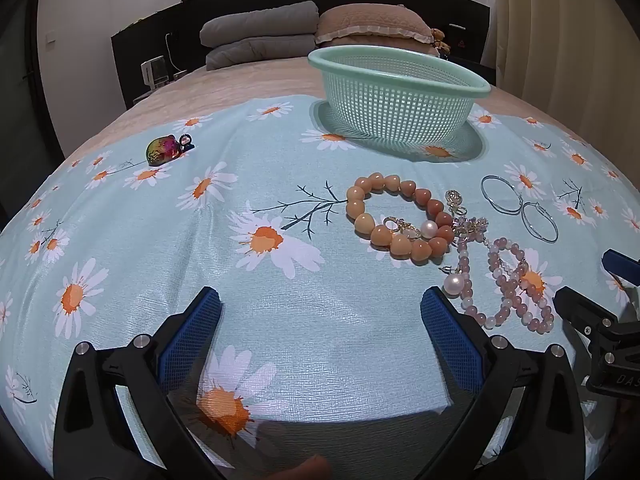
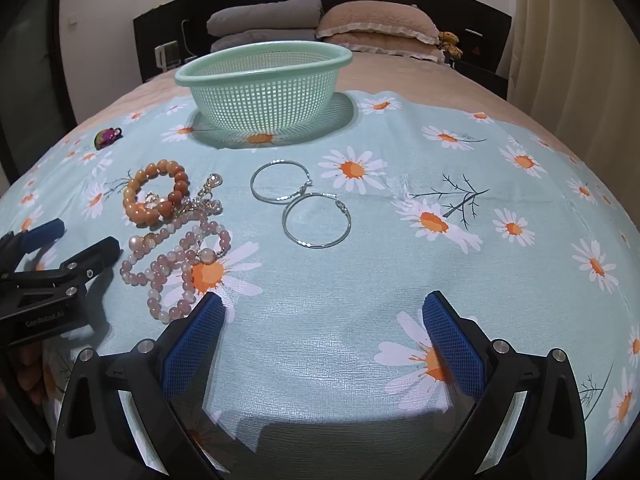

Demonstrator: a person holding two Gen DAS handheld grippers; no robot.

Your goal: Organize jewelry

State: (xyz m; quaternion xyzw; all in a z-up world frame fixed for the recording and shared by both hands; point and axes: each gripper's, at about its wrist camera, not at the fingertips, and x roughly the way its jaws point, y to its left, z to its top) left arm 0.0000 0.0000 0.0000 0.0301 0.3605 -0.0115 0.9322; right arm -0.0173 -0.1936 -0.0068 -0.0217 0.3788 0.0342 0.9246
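Observation:
A green mesh basket (image 1: 400,92) (image 2: 264,92) stands at the far side of the daisy cloth. In front of it lie an orange bead bracelet (image 1: 396,216) (image 2: 154,196), a pink bead string (image 1: 508,292) (image 2: 180,264), pearl earrings (image 1: 454,285), gold charms (image 1: 456,202) and two silver hoops (image 1: 520,208) (image 2: 304,204). An iridescent charm (image 1: 162,151) (image 2: 106,136) lies far left. My left gripper (image 1: 320,308) is open and empty, left of the pile. My right gripper (image 2: 322,312) is open and empty, just right of the pink beads.
The blue daisy cloth (image 1: 160,240) (image 2: 480,160) covers a bed. Pillows (image 1: 372,24) (image 2: 376,24) and folded grey bedding (image 1: 260,32) sit by the dark headboard. A curtain (image 2: 580,40) hangs at right. Each gripper shows at the edge of the other's view.

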